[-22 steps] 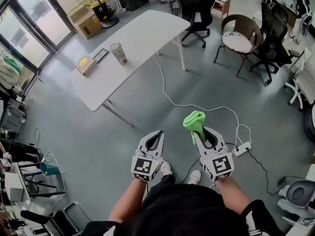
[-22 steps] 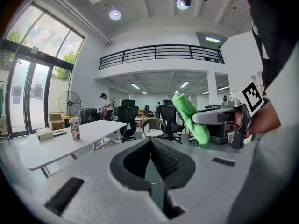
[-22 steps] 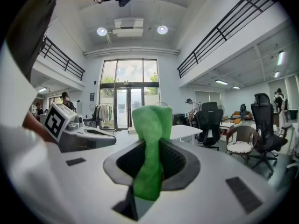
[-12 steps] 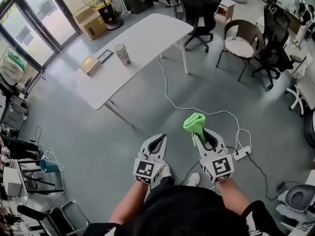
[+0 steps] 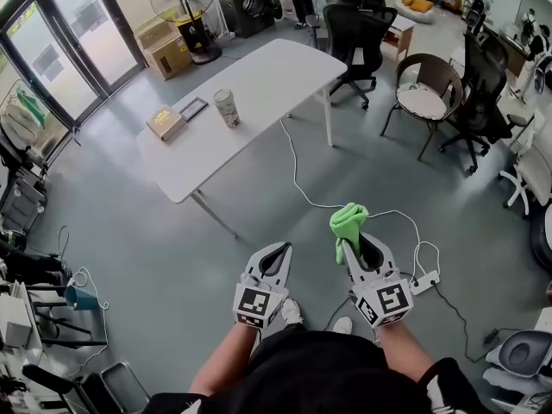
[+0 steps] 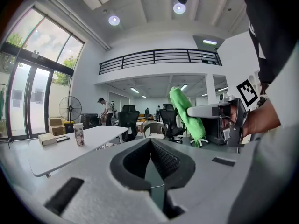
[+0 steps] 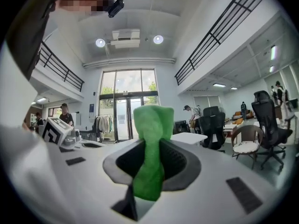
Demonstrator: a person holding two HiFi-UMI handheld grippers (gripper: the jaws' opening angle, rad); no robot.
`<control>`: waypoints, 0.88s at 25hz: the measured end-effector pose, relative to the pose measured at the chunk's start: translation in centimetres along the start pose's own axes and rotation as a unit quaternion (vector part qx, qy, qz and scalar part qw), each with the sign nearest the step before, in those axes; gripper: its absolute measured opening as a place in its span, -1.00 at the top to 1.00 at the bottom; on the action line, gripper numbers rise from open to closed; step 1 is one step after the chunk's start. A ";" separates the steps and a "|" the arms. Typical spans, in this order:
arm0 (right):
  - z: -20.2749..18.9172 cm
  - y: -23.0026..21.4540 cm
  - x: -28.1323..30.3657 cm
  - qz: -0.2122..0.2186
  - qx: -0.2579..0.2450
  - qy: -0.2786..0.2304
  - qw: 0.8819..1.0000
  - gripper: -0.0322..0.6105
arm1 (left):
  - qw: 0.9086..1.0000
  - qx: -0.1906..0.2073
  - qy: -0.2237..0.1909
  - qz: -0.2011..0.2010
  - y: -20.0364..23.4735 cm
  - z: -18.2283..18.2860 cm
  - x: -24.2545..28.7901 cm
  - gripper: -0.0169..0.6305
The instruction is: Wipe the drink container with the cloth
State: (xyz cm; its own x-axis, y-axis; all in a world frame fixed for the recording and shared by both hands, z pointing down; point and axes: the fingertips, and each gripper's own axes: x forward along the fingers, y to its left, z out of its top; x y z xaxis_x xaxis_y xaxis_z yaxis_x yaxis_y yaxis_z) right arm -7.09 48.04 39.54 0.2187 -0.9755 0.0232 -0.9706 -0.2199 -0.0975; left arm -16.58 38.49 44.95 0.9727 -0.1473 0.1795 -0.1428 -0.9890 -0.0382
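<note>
Two grippers sit low and near in the head view, over grey floor, well apart from the table.

Left gripper (image 5: 279, 250): jaws together at the tips and nothing between them. Its own view shows only the dark ribbed pads meeting.

Right gripper (image 5: 354, 243): jaws clamped on the green cloth (image 5: 348, 222). The cloth is bunched into a roll and stands up past the jaw tips, with a short tail hanging below the pads in the right gripper view. The right gripper is just right of the left one, at about the same height, and the two do not touch.

Drink container (image 5: 227, 108): a pale printed cup with a lid, upright on the white table (image 5: 269, 69), far and to the left of both grippers. It stands near the table's left end, towards its near edge. Nothing touches it.

Also on the table, left of the cup:
- a dark flat device (image 5: 193, 108), lying flat
- a tan box (image 5: 165, 122), at the left end

A white cable (image 5: 297, 175) runs across the floor from beneath the table to a power strip (image 5: 423, 283) right of the right gripper. A standing fan (image 5: 191, 7) and black office chairs (image 5: 360, 31) stand beyond the table.
</note>
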 end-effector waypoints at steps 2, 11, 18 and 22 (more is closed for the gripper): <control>0.4 0.6 0.6 0.001 0.014 -0.008 1.000 0.58 | 1.000 0.002 -0.005 -0.002 1.0 0.1 -0.3 0.92; 1.0 4.0 4.5 -0.011 0.000 0.003 1.000 0.59 | 1.000 -0.009 -0.019 -0.003 7.4 0.5 -2.8 0.92; 0.4 3.2 7.3 -0.026 -0.007 0.020 0.999 0.59 | 1.000 -0.013 -0.013 -0.002 10.1 0.0 -2.0 0.92; 0.0 2.0 9.3 -0.024 -0.005 0.022 0.999 0.58 | 1.000 -0.011 -0.009 -0.002 11.2 -0.1 -0.3 0.92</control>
State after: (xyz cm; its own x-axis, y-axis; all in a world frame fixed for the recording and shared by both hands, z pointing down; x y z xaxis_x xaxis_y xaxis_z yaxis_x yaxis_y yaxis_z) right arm -6.97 38.54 39.57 0.2599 -0.9630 0.0709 -0.9603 -0.2655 -0.0859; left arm -18.45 27.49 44.58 0.9761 -0.1443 0.1623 -0.1437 -0.9895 -0.0151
